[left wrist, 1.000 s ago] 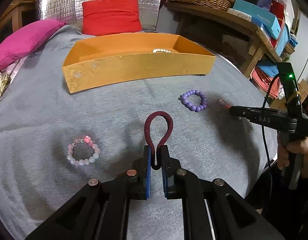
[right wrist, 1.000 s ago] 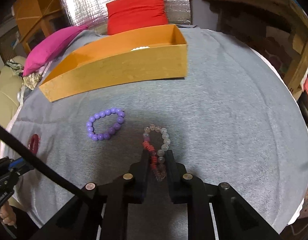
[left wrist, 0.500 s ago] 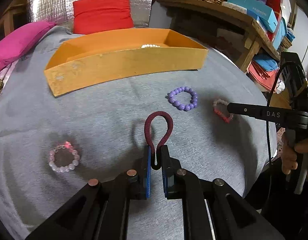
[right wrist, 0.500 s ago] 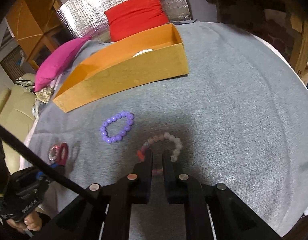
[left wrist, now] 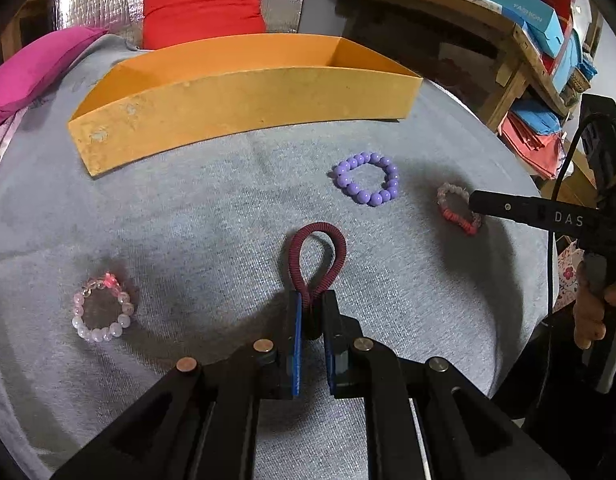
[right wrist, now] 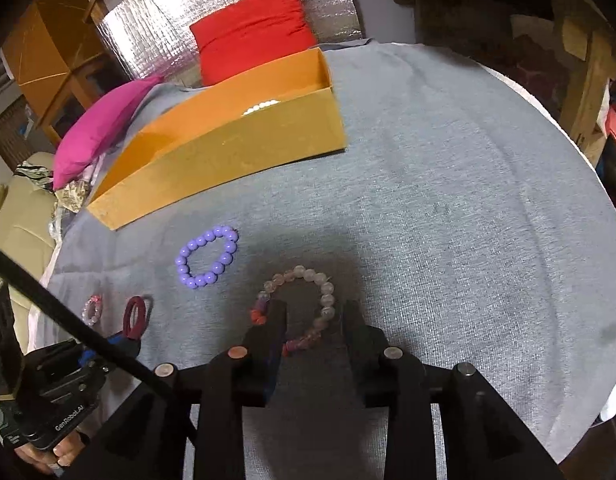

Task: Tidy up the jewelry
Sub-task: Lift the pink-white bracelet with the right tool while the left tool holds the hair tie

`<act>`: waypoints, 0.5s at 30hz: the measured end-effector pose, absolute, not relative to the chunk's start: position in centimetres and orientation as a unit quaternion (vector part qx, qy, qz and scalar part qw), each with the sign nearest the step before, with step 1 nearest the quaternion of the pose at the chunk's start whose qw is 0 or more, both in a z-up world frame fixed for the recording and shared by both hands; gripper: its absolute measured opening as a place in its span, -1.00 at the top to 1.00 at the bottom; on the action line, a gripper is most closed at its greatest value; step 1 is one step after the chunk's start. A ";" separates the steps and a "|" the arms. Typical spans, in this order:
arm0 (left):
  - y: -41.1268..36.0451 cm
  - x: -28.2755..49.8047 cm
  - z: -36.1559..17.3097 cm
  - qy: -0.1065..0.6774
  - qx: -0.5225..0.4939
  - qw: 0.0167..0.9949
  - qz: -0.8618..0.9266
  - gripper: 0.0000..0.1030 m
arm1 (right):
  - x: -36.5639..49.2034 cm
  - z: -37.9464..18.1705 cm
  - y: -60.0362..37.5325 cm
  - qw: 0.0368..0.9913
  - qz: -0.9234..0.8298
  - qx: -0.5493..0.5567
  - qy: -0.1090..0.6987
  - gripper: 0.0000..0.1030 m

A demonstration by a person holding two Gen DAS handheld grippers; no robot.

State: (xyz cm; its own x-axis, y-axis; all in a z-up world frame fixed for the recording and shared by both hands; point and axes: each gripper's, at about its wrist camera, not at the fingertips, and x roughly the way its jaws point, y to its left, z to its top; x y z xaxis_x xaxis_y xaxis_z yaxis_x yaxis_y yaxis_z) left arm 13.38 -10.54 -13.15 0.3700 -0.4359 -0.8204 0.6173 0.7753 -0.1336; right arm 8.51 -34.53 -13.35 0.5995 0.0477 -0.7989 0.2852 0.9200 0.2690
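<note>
Presently, left claw (left wrist: 312,312) grips the maroon hair tie (left wrist: 316,258) at frame centre; right claw (right wrist: 314,312), jaws just opened, straddles the pale beaded bracelet (right wrist: 308,304) unpinched.

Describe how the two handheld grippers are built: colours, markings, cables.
Both are matte black. The left gripper has angular black fingers with round metal rivets and blue pads on the inner faces. The right gripper has the same black linkage with copper and silver rivets. Seen from the left wrist, its body carries white "DAS" lettering and a black cable. The left handle reads "GenRobot.AI".
</note>
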 end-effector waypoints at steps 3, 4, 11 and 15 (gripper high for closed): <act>-10.5 13.3 -13.2 0.461 0.099 0.821 -0.321 0.79 | 8.9 -13.5 -34.1 0.874 -0.070 0.179 0.446 0.39; -10.5 13.3 -13.2 0.462 0.098 0.821 -0.321 0.79 | 9.0 -13.7 -33.8 0.874 -0.070 0.173 0.449 0.39; -9.9 13.5 -13.2 0.466 0.088 0.819 -0.322 0.79 | 10.0 -14.0 -31.3 0.881 -0.089 0.106 0.453 0.82; -9.5 13.4 -12.8 0.463 0.081 0.823 -0.320 0.79 | 9.9 -13.7 -30.7 0.890 -0.085 0.096 0.437 0.84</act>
State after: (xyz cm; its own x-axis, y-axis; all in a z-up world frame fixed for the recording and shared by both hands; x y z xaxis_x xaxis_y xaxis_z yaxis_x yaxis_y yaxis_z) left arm 13.44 -9.52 -12.82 0.3666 -0.4512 -0.8136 0.6017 0.7820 -0.1625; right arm 9.90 -30.71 -13.66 0.6035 -0.0668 -0.7946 0.2348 0.9672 0.0970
